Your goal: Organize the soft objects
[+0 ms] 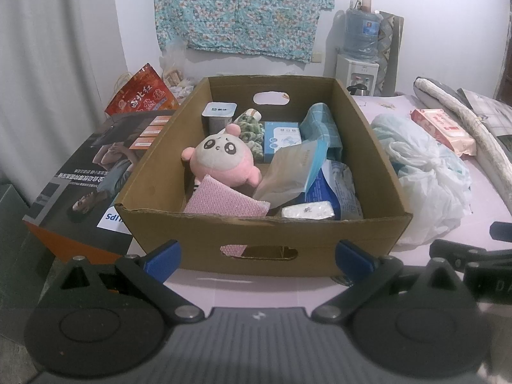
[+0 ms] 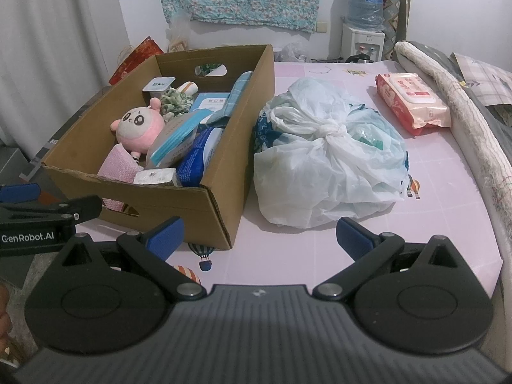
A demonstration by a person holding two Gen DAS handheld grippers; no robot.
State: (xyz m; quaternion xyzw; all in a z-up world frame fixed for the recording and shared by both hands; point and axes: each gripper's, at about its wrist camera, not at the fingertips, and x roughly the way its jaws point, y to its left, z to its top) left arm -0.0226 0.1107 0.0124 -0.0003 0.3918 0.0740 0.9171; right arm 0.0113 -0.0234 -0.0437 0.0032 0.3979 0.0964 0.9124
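An open cardboard box (image 1: 265,233) (image 2: 220,192) stands on a pink patterned surface. Inside lie a pink plush toy (image 1: 220,156) (image 2: 137,126), a pink sponge cloth (image 1: 220,203), a green scrunchie (image 1: 251,126), a teal checked cloth (image 1: 321,124), tissue packs (image 1: 332,188) and a clear pouch (image 1: 288,172). My left gripper (image 1: 257,256) is open, empty, just in front of the box's near wall. A tied white plastic bag (image 2: 326,156) (image 1: 422,166) lies right of the box. My right gripper (image 2: 259,235) is open and empty before that bag.
A pink wet-wipes pack (image 2: 412,102) (image 1: 443,131) lies at the far right beside a rolled bolster (image 2: 464,108). A printed carton (image 1: 92,176) and a red bag (image 1: 144,92) sit left of the box. A water dispenser (image 1: 358,51) stands by the back wall.
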